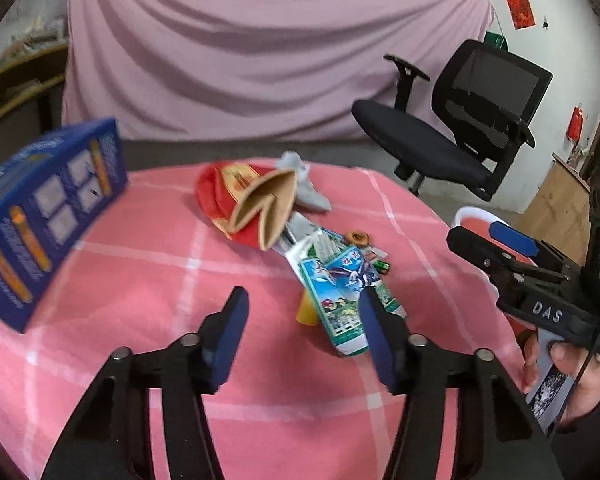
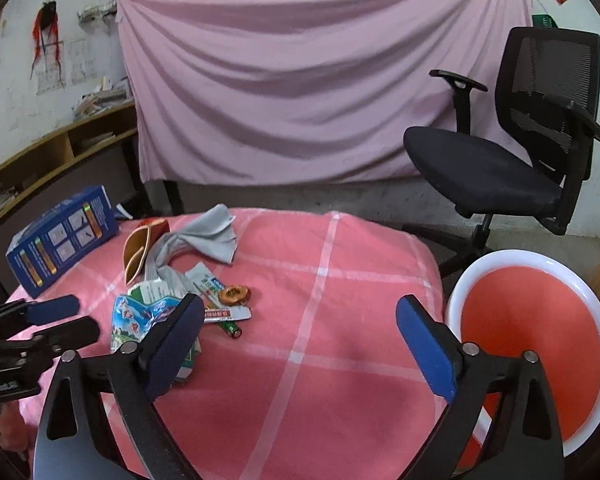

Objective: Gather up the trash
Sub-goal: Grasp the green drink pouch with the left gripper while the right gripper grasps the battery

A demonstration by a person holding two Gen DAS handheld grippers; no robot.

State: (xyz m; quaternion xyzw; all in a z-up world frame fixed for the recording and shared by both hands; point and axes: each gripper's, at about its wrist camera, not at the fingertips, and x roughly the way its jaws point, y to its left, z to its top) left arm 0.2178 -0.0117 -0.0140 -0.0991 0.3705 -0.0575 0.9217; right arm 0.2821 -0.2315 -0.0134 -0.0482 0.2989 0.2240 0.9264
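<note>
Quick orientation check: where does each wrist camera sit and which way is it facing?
Left wrist: behind the open left claw, over the table's near edge, facing the trash pile; right claw and hand show at right.
Right wrist: behind the open right claw, facing the table and bin; left claw at left.
Shared: pile, blue box, chair, pink drape.

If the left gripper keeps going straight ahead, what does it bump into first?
Probably the blue-green snack wrapper, lying just ahead of the open left gripper by its right finger. Depth is hard to judge.

You see crumpled wrappers (image 2: 148, 312), a red carton (image 1: 236, 200) and grey cloth (image 2: 204, 240) heaped at centre-left; the orange bin (image 2: 528, 340) sits lower right.
</note>
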